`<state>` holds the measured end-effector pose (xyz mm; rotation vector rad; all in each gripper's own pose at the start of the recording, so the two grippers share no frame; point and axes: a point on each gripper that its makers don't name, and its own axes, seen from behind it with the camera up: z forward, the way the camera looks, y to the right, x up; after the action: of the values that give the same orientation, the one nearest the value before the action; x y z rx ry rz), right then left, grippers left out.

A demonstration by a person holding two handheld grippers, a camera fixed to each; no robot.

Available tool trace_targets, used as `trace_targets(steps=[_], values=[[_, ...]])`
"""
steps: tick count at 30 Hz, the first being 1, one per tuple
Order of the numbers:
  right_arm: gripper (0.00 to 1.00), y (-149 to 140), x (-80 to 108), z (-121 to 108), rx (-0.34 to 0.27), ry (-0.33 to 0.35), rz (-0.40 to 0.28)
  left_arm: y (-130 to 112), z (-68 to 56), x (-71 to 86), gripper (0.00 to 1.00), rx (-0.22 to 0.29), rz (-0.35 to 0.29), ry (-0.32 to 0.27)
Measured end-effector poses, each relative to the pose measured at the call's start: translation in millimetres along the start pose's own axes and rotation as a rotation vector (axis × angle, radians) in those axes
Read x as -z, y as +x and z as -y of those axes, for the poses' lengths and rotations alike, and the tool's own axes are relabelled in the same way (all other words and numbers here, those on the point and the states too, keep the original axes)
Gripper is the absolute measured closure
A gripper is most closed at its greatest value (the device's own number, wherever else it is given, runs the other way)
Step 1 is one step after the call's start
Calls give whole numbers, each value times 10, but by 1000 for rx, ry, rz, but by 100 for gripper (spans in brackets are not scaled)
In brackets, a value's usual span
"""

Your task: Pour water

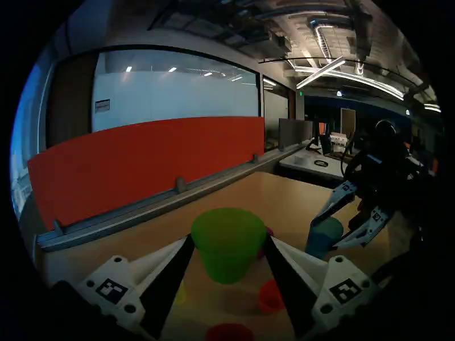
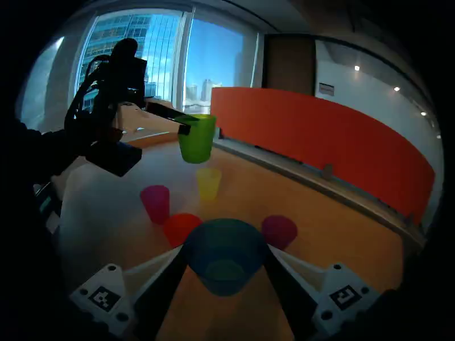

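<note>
Pinched between both fingers of the left gripper (image 1: 228,243), narrowed to its width: a green cup (image 1: 227,261), upright, mouth up, long axis vertical, lifted clear of the table (image 2: 318,227) (plainest from the right gripper view). Clamped likewise in the right gripper (image 2: 224,253): a blue cup (image 2: 224,273), mouth up, roughly upright. Standing on the tabletop between the two: yellow cup (image 2: 209,183), pink cup (image 2: 156,203), red cup (image 2: 181,227), purple cup (image 2: 278,230).

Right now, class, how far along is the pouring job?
Done: both cups are grasped. In hand: the left tool grips the green cup, the right tool the blue cup. To do: both look upright and apart, so the pouring itself.
</note>
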<state>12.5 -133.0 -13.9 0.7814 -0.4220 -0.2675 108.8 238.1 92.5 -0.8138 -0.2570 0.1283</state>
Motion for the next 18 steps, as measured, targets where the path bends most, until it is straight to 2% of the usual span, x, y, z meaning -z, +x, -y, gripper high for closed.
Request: trace_targets(steps=[18], values=[[8, 203, 33, 56, -18, -6, -56, 270, -88, 388, 13, 43, -187, 2]])
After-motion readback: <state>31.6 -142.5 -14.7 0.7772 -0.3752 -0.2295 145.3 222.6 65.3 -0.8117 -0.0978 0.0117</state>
